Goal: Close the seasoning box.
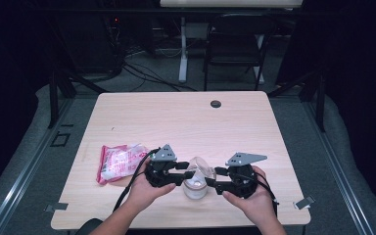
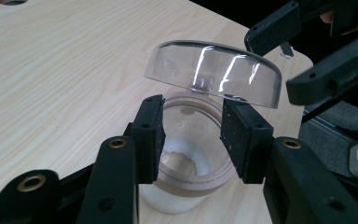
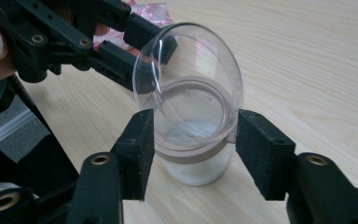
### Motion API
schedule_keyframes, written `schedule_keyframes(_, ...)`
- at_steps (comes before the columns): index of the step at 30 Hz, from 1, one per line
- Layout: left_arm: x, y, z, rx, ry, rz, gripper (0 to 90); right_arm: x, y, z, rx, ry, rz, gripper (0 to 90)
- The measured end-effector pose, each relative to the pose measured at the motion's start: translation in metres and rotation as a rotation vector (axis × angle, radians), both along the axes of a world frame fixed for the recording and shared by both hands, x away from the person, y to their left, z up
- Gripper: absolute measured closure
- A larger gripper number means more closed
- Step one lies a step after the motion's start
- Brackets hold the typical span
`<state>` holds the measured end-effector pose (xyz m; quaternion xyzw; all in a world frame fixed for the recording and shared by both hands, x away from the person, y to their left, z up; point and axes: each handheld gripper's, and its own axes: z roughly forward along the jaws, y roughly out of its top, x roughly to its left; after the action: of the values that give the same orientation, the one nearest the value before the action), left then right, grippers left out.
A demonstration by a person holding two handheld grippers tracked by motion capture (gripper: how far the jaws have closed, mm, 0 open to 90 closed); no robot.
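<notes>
One jar [image 1: 195,188], white powder inside. One clear domed lid [image 1: 201,169]. One pink-and-white plastic packet [image 1: 118,162]. Two grippers: left gripper [image 1: 187,172], right gripper [image 1: 213,178]. One table [image 1: 186,117]. One folding chair [image 1: 235,44] behind table.

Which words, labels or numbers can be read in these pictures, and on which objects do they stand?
No text can be read.
Pink and white packet: carries print, too small and blurred to read.
Clear jar and its hinged clear lid: no label or writing visible.
Left gripper and right gripper: no markings visible.
</notes>
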<state>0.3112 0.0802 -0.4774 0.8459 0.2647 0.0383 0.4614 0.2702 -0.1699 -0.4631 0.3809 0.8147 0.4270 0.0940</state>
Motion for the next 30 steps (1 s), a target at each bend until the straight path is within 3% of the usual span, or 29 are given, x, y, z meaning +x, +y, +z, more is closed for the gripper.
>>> schedule_keyframes(4,-0.001,0.0,0.0,0.0,-0.008,0.01,56.6,0.0,0.005,-0.003,-0.032,-0.018,0.01,44.2)
schedule_keyframes(12,-0.001,-0.001,-0.001,0.004,-0.01,0.023,50.9,0.0,0.012,-0.007,-0.037,-0.022,0.025,42.8)
schedule_keyframes(15,-0.001,-0.001,-0.001,0.003,-0.013,0.026,49.8,0.001,0.014,-0.009,-0.074,-0.033,0.023,43.0)
schedule_keyframes(22,0.002,0.0,-0.005,0.009,-0.007,0.035,48.1,0.002,0.015,-0.01,-0.069,-0.026,0.025,44.5)
schedule_keyframes(30,0.005,-0.002,-0.013,0.049,0.001,0.033,48.1,0.002,0.014,-0.01,-0.064,-0.021,0.026,45.0)
